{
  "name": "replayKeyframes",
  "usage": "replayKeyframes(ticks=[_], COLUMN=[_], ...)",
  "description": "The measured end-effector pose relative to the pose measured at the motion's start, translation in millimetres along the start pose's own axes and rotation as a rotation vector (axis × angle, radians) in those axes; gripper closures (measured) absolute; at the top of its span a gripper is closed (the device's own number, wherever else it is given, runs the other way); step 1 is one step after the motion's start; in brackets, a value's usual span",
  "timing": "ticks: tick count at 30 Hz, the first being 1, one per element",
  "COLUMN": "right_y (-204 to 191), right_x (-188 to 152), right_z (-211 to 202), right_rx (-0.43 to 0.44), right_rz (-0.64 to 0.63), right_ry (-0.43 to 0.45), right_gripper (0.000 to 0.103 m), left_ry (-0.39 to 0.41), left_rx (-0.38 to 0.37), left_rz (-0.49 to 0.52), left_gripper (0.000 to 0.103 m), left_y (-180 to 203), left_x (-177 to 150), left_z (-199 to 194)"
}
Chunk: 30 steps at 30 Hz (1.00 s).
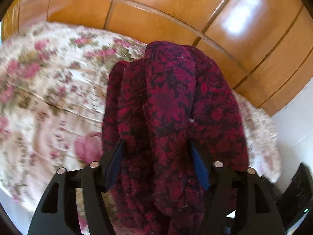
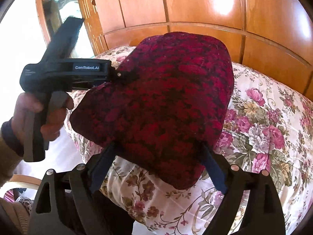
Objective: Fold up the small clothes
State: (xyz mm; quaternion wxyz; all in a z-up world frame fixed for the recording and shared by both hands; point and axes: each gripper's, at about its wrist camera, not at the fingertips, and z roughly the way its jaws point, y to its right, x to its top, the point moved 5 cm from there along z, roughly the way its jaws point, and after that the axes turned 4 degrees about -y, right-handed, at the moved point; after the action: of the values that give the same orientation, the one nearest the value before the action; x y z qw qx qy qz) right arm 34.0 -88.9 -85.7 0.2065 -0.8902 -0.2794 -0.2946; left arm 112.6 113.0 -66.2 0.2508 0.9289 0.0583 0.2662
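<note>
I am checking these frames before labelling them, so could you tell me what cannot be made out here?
- Left wrist view: the dark red patterned cloth bunches between the left claw, hiding its fingertips and grip.
- Left wrist view: the floral bedspread is motion-blurred.
- Right wrist view: the cloth covers the right claw's fingertips; contact is unclear.
- Both views: the garment's type is unreadable.

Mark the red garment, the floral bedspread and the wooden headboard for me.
red garment [image 2: 166, 101]: right wrist view, middle of the bundle.
floral bedspread [image 2: 264, 129]: right wrist view, bare patch beside the garment.
wooden headboard [image 1: 156, 19]: left wrist view, centre panel.
</note>
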Motion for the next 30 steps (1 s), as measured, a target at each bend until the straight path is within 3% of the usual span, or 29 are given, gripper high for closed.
replayKeyframes(ticks=[3, 6, 7, 11, 16, 21, 24, 30], right_y=[10.6, 29.2, 35.1, 46.5, 22.3, 15.3, 12.7, 22.1], right_x=[1.1, 9.2, 13.7, 46.3, 64.9, 64.5, 68.6, 71.8], right_z=[-18.4, -43.9, -49.7, -54.3, 2.6, 35.0, 39.7, 16.9], right_rx=[0.074, 0.110, 0.110, 0.085, 0.031, 0.001, -0.027, 0.015], right_rz=[0.043, 0.111, 0.127, 0.147, 0.051, 0.036, 0.013, 0.027], right_ry=[0.023, 0.073, 0.090, 0.152, 0.052, 0.031, 0.019, 0.004], right_gripper=[0.017, 0.017, 0.017, 0.023, 0.040, 0.032, 0.031, 0.025], left_ry=[0.038, 0.084, 0.105, 0.178, 0.078, 0.105, 0.123, 0.125], left_rx=[-0.025, -0.055, -0.068, -0.002, 0.066, 0.074, 0.116, 0.182], left_rz=[0.024, 0.056, 0.081, 0.197, 0.147, 0.083, 0.112, 0.127], left_gripper=[0.079, 0.091, 0.091, 0.091, 0.091, 0.090, 0.090, 0.082], left_y=[5.1, 13.6, 17.9, 32.6, -3.0, -26.0, -22.4, -12.2], left_x=[2.1, 9.8, 14.0, 27.2, 12.4, 3.8, 12.9, 13.3], left_z=[-7.2, -29.4, -39.2, -62.6, -18.8, -18.4, -22.7, -25.1])
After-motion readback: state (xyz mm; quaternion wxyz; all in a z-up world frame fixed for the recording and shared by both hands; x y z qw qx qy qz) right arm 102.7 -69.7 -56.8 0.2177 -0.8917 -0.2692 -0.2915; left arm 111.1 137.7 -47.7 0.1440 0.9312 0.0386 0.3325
